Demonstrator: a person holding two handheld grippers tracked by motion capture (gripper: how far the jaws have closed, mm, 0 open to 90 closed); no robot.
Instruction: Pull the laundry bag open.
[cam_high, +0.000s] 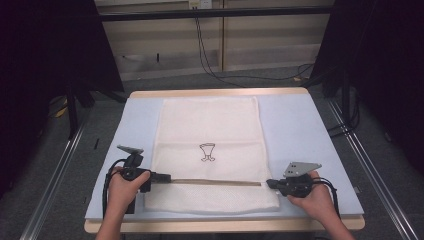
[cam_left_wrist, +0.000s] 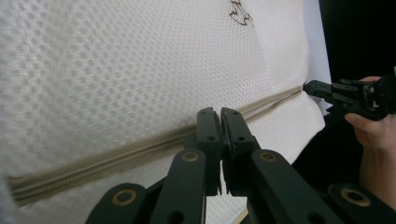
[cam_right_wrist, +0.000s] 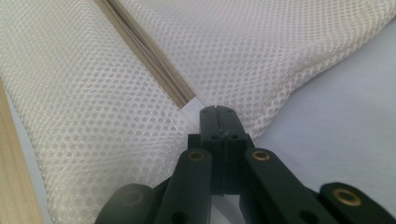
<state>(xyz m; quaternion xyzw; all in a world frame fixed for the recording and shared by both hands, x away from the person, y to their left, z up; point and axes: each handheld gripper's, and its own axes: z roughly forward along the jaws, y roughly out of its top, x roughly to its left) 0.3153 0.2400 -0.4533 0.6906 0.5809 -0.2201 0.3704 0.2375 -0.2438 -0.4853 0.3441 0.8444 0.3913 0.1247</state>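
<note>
Mesh bag flat on desk: light, floppy, will bunch. My L tongs shut at zip's left end, R tongs shut at right end; can't tell what's pinched. Grab zip tape/pull, not mesh.

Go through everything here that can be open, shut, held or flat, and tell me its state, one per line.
mesh laundry bag: lying flat on the table, held at both ends of the zipper
zipper: closed along the length in view
left gripper: shut at the zipper's left end
right gripper: shut on the zipper's right end
</note>
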